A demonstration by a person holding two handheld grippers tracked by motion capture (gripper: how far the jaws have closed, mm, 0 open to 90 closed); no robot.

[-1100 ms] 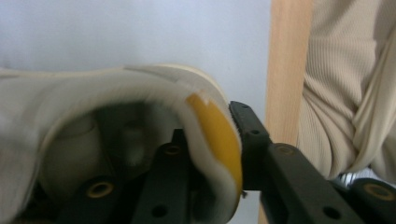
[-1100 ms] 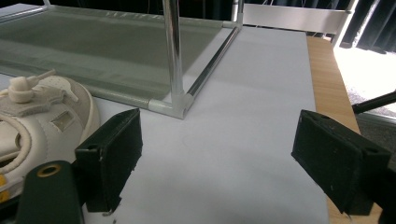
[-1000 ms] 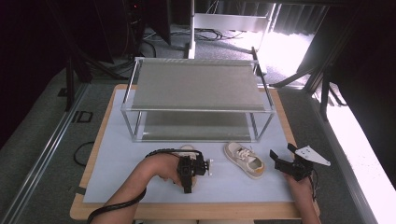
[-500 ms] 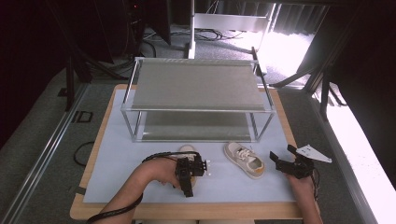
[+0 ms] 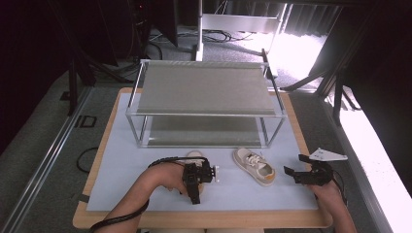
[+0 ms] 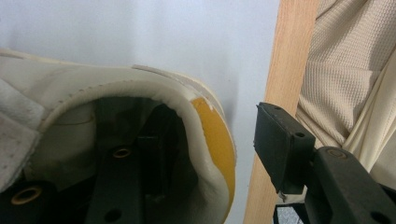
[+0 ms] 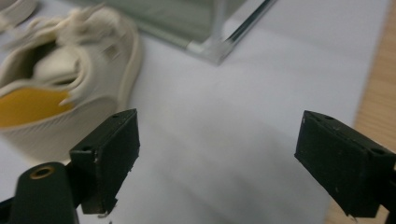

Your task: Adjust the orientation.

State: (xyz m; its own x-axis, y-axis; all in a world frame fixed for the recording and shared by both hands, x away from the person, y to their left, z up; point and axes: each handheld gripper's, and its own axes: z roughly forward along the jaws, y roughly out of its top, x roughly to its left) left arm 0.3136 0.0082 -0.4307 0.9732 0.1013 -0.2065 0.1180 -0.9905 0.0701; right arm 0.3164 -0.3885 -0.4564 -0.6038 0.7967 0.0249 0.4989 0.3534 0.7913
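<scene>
Two cream shoes are seen on the pale mat (image 5: 121,170) that covers the bench (image 5: 301,221). The right shoe (image 5: 254,166) lies in the open near the middle, in front of the metal rack (image 5: 206,92), its toe turned toward the rack's near edge and its yellow insole showing. The left shoe (image 5: 195,156) lies just to its left and is largely hidden in the high view by the left gripper (image 5: 198,174), which is held over it by the left hand (image 5: 167,178).

In the left gripper view, one jaw is seen inside the left shoe's (image 6: 140,107) opening and the other outside its heel collar, with a clear gap left between the outer jaw and the collar, so the left gripper (image 6: 219,149) is spread apart around the heel and not clamped.

The right gripper (image 5: 299,170) is held near the mat's right edge, just right of the right shoe and apart from it. Its jaws are seen wide apart in the right gripper view (image 7: 217,163), with nothing between them but mat; the right shoe (image 7: 60,93) and a corner foot of the rack (image 7: 212,49) lie beyond.
</scene>
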